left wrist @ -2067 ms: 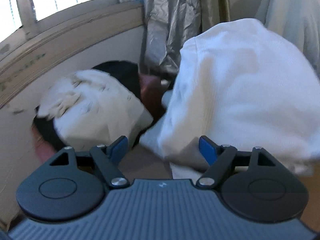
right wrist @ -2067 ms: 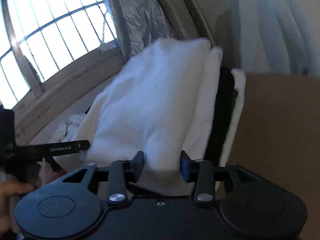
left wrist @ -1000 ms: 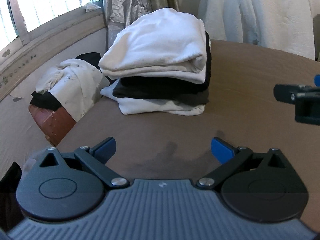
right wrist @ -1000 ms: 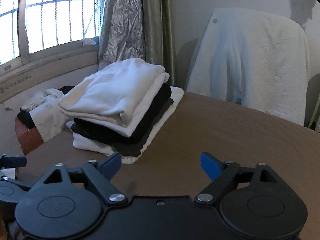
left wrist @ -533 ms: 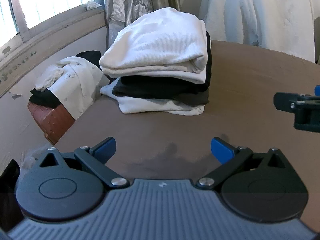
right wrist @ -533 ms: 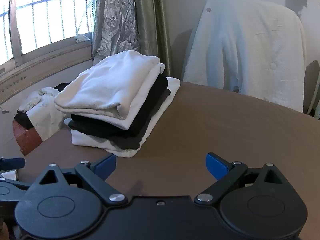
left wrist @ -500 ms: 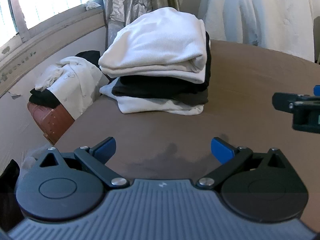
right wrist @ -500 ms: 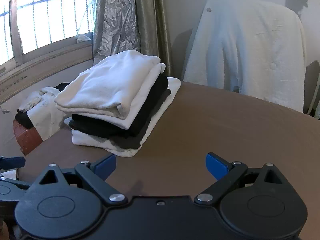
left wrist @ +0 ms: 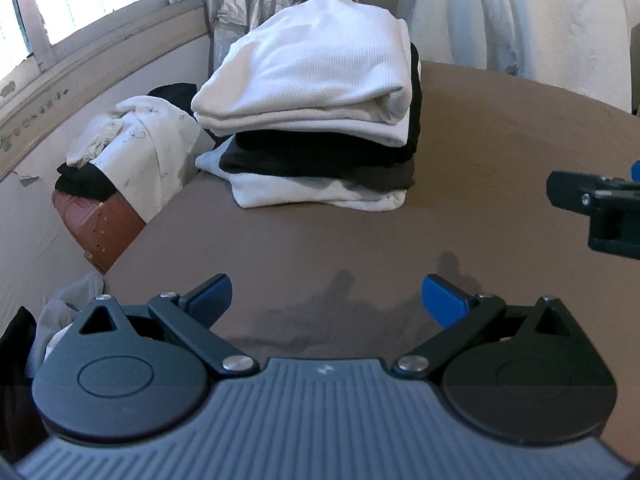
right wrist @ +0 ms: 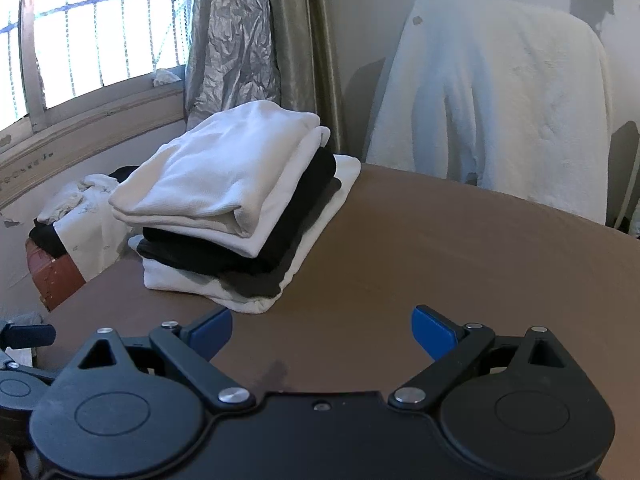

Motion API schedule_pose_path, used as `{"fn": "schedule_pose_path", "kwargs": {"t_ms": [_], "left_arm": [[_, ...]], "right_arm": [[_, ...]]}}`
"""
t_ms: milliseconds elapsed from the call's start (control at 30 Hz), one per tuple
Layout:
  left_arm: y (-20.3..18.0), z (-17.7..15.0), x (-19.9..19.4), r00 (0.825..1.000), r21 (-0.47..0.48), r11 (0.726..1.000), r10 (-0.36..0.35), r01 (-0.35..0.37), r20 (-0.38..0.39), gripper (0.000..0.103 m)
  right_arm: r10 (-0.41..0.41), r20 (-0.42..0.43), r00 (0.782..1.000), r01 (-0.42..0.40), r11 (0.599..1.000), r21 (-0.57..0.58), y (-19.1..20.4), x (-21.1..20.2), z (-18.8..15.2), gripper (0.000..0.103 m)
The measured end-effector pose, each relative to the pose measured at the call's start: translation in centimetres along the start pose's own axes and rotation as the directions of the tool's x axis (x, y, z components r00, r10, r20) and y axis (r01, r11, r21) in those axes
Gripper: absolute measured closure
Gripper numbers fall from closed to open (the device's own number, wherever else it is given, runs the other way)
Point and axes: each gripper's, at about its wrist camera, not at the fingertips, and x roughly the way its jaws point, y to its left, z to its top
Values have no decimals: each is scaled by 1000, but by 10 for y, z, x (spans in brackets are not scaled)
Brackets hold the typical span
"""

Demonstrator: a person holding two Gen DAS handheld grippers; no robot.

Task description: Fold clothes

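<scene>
Resting on the far left part of the brown table (left wrist: 460,200) is the stack of folded clothes (left wrist: 316,104): a white piece on top, black and grey ones under it, a white one at the bottom. Both grippers hover low over bare tabletop nearer than the stack; the left gripper (left wrist: 325,294) has its blue-tipped fingers spread with nothing between them, and so does the right gripper (right wrist: 321,330). Left of the stack, off the table, unfolded white and black clothes (left wrist: 132,148) lie heaped on a reddish-brown box (left wrist: 100,224). Behind the stack hang curtains (right wrist: 248,40) beside a barred window (right wrist: 92,44). A chair draped in white cloth (right wrist: 500,112) stands beyond the table's far edge.
</scene>
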Motion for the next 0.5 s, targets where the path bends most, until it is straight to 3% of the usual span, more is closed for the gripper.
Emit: {"fn": "schedule_pose_path", "kwargs": {"t_ms": [500], "left_arm": [[-5, -1, -6, 999, 50, 998, 34, -35, 33, 0]], "right_arm": [[-11, -27, 1000, 10, 999, -36, 3, 1, -5, 5]]}}
